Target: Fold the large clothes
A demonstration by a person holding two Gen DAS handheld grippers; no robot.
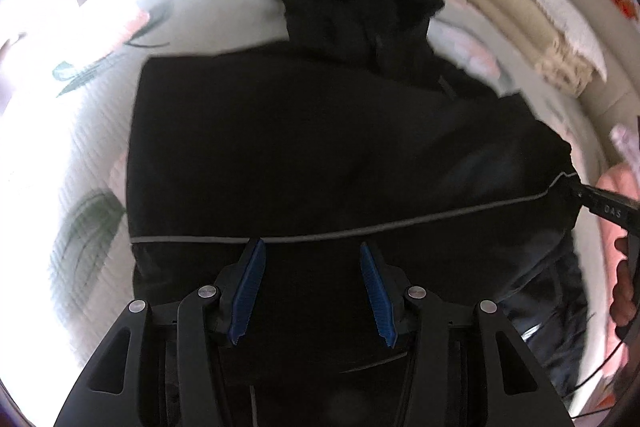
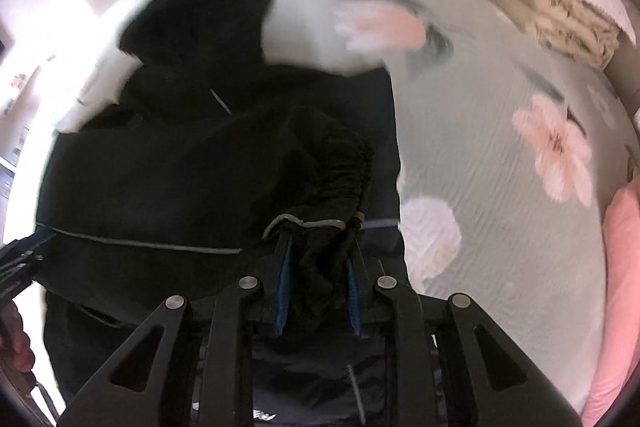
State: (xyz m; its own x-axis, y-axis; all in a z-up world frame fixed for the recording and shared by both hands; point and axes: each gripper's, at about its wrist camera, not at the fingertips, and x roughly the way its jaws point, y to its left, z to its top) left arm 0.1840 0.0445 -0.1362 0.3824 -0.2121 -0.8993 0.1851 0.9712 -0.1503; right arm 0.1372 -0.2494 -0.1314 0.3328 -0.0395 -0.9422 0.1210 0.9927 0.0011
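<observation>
A large black hooded jacket (image 1: pixel 320 155) with a thin grey piping line lies on the flowered bed, hood at the far end. My left gripper (image 1: pixel 312 251) is open, its blue pads just above the jacket near the piping, holding nothing. My right gripper (image 2: pixel 318 247) is shut on a bunched fold of the jacket's (image 2: pixel 200 167) elastic hem, lifted slightly off the bed. The right gripper also shows at the right edge of the left wrist view (image 1: pixel 592 199), pinching the jacket's corner.
The pale green flowered bedspread (image 2: pixel 500 167) has free room to the right of the jacket. Folded beige blankets (image 1: pixel 540 23) lie at the far right by the wall. A pink cloth (image 2: pixel 616 287) sits at the right edge. Doors stand beyond the bed.
</observation>
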